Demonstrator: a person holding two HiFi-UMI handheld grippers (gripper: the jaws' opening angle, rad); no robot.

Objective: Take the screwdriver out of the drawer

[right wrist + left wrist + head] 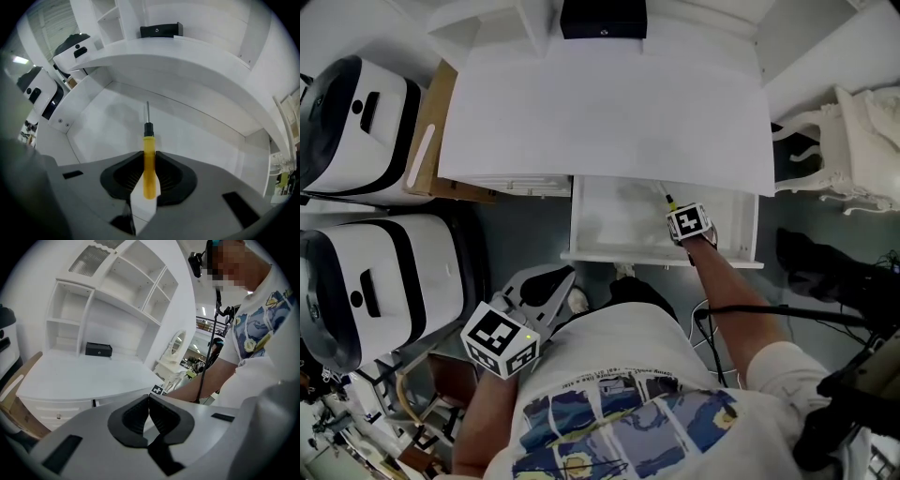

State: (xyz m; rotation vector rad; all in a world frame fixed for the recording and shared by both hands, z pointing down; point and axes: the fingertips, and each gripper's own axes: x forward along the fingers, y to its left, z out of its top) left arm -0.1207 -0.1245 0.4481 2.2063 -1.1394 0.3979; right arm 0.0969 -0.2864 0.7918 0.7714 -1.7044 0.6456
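The right gripper (149, 155) reaches down into the open drawer (661, 255), which juts out from under the white counter (609, 112) just off the middle of the head view, toward 2 o'clock. Its fingers (125, 176) are clamped on the screwdriver (149, 171), one dark ribbed pad pressed to each side of the yellow handle. In the right gripper view the handle stands between the pads, and the black collar and thin metal shaft run on toward 12 o'clock, over the pale drawer floor. The tool is therefore inside the drawer, in its right half, and in the head view its tip pokes out past the marker cube toward 11 o'clock. Whether it rests on the drawer floor or is raised off it I cannot tell.

The left gripper (149, 401) sits well apart from the drawer, at about 7 o'clock in the head view, close to the person's body. Its fingers (133, 420) are together, tips touching, with nothing between them.

A black box (603, 17) stands at the back of the counter at 12 o'clock. Two white-and-black machines (366, 281) fill the 9 o'clock side, and a white ornate chair (862, 150) stands at 2 o'clock near the edge
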